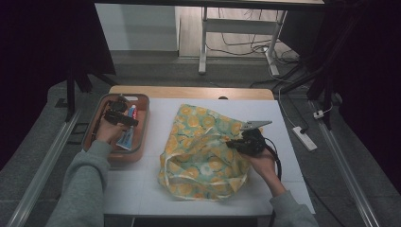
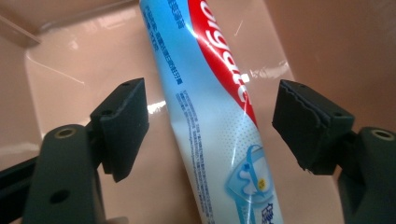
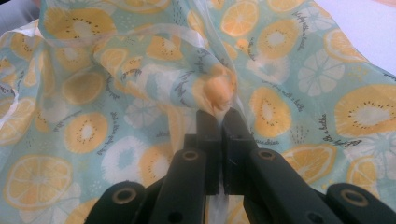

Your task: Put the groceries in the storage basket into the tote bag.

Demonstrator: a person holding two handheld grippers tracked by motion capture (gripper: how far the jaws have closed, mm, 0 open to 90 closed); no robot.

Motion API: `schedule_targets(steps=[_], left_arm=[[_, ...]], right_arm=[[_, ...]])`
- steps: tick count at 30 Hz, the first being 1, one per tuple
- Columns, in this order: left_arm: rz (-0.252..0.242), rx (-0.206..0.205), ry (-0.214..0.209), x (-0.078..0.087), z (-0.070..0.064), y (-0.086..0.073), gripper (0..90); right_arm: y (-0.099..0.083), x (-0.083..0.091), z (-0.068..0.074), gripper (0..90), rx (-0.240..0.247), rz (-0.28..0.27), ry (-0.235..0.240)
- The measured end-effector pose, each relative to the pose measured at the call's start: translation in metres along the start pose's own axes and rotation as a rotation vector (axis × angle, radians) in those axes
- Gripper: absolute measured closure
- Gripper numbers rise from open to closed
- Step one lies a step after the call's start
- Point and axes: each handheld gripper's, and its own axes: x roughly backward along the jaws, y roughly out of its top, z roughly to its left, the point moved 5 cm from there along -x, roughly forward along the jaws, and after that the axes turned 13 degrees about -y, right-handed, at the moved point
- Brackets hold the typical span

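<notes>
While the right gripper [image 1: 236, 142] pinches a fold of the fruit-print bag [image 1: 203, 151] with its jaws closed on the fabric, the left gripper [image 1: 124, 118] hangs over the tray [image 1: 142, 101], jaws wide apart on either side of the toothpaste tube [image 2: 210, 116] without touching it. By the look of it, packing has barely begun: the tube has yet to be grasped, lifted and carried into the bag. The tube lies flat in the tray at the table's left, glossy blue and white with a red band, its plastic slightly dented.
</notes>
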Motion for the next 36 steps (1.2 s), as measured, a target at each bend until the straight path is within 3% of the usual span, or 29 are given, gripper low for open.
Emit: schedule_targets(steps=[5,6,8,14,20,30,36], left_arm=[[0.056,0.016,0.024,-0.013,0.003,-0.004,25.5],[0.062,0.020,0.030,-0.015,0.004,-0.005,28.0],[0.045,0.045,-0.010,-0.015,0.005,-0.006,33.4],[0.046,0.085,-0.038,-0.008,0.012,-0.009,48.8],[0.016,0.099,-0.051,0.006,0.019,-0.011,72.6],[-0.010,0.093,-0.068,0.014,0.022,-0.014,76.9],[-0.107,0.066,-0.116,0.032,0.018,-0.016,77.5]], right_arm=[[-0.001,0.000,0.000,87.0,0.000,0.001,0.000],[-0.001,0.000,0.000,87.0,0.001,0.001,-0.001],[-0.001,0.000,0.000,87.0,0.003,0.002,-0.002],[-0.003,-0.001,-0.002,87.0,-0.002,0.007,-0.008],[-0.002,-0.001,0.000,87.0,0.003,0.007,-0.009],[-0.002,0.000,-0.001,86.9,0.000,0.000,-0.011],[-0.001,0.000,-0.001,86.9,0.001,-0.003,-0.012]])
